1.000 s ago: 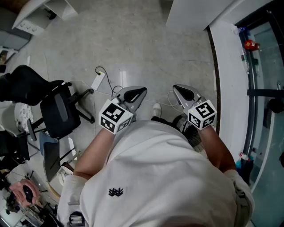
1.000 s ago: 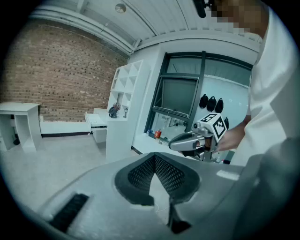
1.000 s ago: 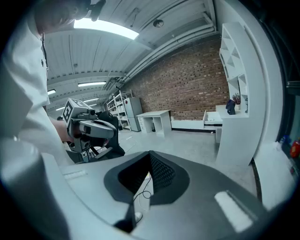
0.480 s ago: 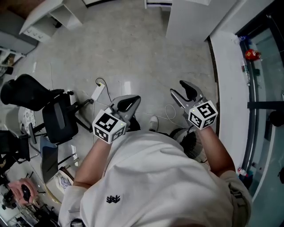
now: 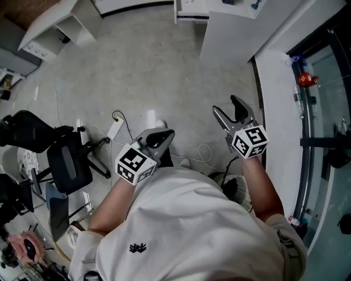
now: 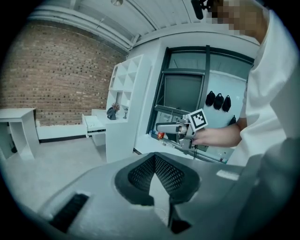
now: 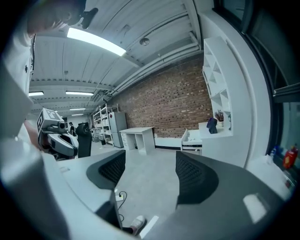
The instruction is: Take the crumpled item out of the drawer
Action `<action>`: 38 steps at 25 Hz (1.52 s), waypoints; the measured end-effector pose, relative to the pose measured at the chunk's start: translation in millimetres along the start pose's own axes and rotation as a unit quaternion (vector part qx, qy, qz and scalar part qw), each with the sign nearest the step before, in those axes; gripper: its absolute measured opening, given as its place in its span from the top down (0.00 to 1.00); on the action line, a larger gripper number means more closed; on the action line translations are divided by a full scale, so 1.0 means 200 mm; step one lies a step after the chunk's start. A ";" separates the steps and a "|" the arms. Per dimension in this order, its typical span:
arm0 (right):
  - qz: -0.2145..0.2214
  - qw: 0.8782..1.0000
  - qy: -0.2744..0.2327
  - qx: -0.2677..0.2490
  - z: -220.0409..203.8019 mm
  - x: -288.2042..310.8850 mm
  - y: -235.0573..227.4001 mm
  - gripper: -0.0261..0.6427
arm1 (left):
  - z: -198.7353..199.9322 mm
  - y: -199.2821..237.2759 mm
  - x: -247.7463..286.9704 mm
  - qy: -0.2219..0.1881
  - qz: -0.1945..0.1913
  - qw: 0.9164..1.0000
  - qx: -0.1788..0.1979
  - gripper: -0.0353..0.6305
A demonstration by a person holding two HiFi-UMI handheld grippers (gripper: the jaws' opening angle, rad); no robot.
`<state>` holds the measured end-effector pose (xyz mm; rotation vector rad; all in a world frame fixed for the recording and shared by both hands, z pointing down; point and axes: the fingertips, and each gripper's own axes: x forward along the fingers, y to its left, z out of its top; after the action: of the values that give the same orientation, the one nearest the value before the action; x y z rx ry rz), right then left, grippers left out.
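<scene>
The task is at its very beginning, as far as the pictures show. The person stands on the grey floor (image 5: 159,60) and holds both grippers in front of the body, above the floor, and neither of them is close to any furniture.

The left gripper (image 5: 160,137) has its jaws together, and nothing is between them. The right gripper (image 5: 225,106) has its jaws apart. They have just been opening, and between them only the floor is to see, so this gripper is also empty.

The open drawer (image 5: 190,12) is at the top centre of the head view and sticks out from a white cabinet (image 5: 230,33). It is well apart from both grippers. In the right gripper view the same drawer (image 7: 190,138) shows small at the right of centre, far across the room. The crumpled item does not appear in any view. I judge that it lies inside the drawer, but the drawer is too small and too far to tell.

So nothing is done yet. What is left is to come to the drawer, to find the item inside, to clamp it and to lift it out.
</scene>
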<state>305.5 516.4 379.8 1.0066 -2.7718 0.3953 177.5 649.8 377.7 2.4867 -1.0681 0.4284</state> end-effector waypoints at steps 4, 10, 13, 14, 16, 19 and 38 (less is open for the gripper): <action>-0.029 1.000 0.013 0.000 0.08 0.20 -0.15 0.45 | 0.13 0.30 0.10 -0.010 -0.016 1.000 0.004 0.94; -0.057 0.998 0.029 -0.016 0.31 0.66 -0.30 0.42 | 0.37 0.80 0.15 -0.014 -0.051 0.998 0.022 0.94; -0.064 0.997 0.039 -0.024 0.38 0.91 -0.36 0.40 | 0.45 1.05 0.15 -0.009 -0.058 0.998 0.030 0.94; -0.065 0.997 0.042 -0.028 0.41 0.98 -0.37 0.40 | 0.48 1.13 0.15 -0.008 -0.059 0.998 0.032 0.94; -0.066 0.996 0.047 -0.037 0.45 1.13 -0.41 0.40 | 0.52 1.27 0.16 -0.010 -0.062 0.998 0.032 0.94; -0.063 0.996 0.053 -0.047 0.52 1.32 -0.45 0.40 | 0.57 1.43 0.18 -0.011 -0.060 0.998 0.028 0.94; -0.014 0.995 0.066 -0.074 0.74 2.22 -1.26 0.41 | 1.02 2.16 0.79 -0.018 -0.022 1.000 -0.010 0.94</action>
<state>121.3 17.9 394.4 0.9480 -2.6219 0.2379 -13.4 185.3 369.8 2.5036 -1.0252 0.3598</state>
